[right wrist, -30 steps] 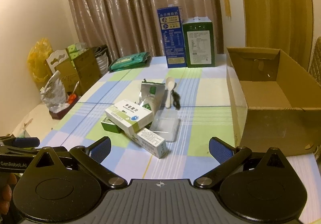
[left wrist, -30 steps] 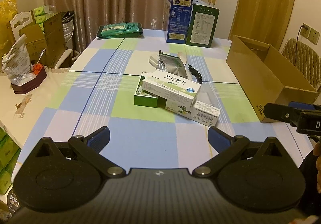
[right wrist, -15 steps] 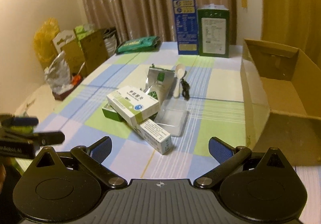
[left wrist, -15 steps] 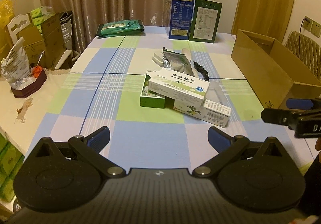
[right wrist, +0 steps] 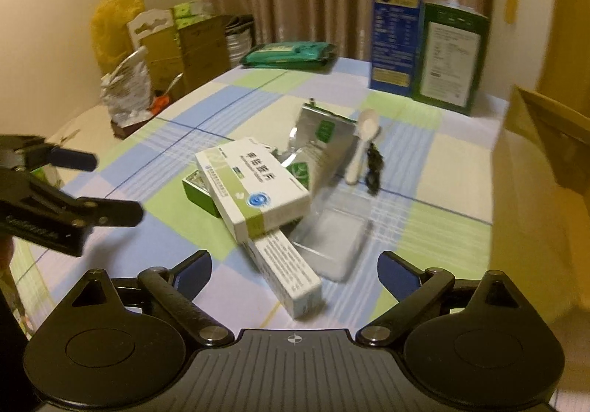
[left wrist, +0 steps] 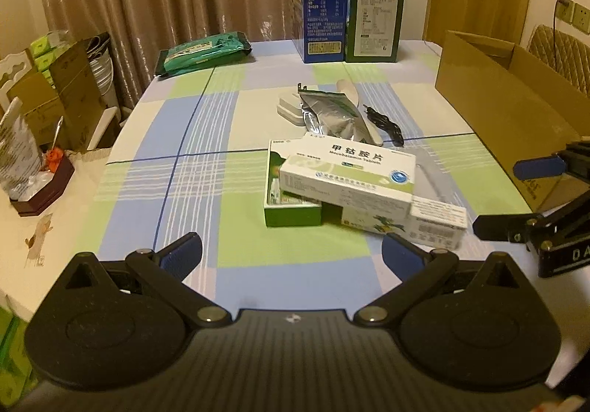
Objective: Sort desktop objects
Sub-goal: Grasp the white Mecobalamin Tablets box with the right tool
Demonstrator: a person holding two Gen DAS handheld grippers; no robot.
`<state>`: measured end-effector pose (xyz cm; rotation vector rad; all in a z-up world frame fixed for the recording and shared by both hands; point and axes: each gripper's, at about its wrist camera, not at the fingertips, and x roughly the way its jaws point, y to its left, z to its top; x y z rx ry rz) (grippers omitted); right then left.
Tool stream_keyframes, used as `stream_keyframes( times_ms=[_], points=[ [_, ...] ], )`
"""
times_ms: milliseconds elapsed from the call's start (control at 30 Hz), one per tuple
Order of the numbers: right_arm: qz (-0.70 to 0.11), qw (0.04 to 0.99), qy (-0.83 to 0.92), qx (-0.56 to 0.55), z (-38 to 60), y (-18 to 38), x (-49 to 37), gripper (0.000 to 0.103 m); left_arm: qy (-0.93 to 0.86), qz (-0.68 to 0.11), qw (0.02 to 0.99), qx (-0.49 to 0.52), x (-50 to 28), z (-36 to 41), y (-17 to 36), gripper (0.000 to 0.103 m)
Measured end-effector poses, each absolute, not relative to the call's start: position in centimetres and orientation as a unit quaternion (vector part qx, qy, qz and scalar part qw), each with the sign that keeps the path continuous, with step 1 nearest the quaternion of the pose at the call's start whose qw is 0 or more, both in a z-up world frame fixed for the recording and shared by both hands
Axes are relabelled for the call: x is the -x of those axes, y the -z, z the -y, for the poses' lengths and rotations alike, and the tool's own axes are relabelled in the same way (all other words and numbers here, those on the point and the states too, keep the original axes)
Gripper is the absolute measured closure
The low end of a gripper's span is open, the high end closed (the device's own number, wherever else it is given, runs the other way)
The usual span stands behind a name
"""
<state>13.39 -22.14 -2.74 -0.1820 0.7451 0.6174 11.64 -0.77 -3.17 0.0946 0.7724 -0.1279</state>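
Both tongs empty: left tongs (left wrist: 291, 251) wide open, right tongs (right wrist: 295, 270) wide but closing, nothing between. Long box (right wrist: 284, 270) lies just past my right tongs, under the white box (right wrist: 252, 187) mid-tabletop (left wrist: 177, 168). Light, stiff, slick cardboard I reckon; I'd pinch across its narrow sides.

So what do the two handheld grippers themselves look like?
Both match: the left gripper and right gripper have black ribbed bodies, round black side housings, black linkage arms with silver pivot pins, and blue pads on the fingers. White lettering marks their sides.
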Motion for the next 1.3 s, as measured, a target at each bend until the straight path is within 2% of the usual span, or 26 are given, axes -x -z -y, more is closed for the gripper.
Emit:
stream_keyframes(
  times_ms=[367,733,833,1300],
  points=[
    [-0.337,0.865,-0.351,0.127,18.1,3.9,-17.2,0.012,0.053,-0.373,0.926,-0.040,-16.0,-1.2,4.7,0.001],
    [-0.348,0.849,-0.374,0.137,16.7,5.4,-19.9,0.018,0.068,-0.396,0.916,-0.021,-16.3,-2.4,6.4,0.001],
    [-0.353,0.845,-0.377,0.136,16.5,5.6,-20.0,0.027,0.070,-0.394,0.916,-0.019,-16.2,-2.4,6.3,0.001],
    [-0.372,0.862,-0.319,0.127,17.5,4.3,-16.7,0.030,0.063,-0.388,0.919,-0.014,-15.3,-2.8,5.5,0.001]
  ],
)
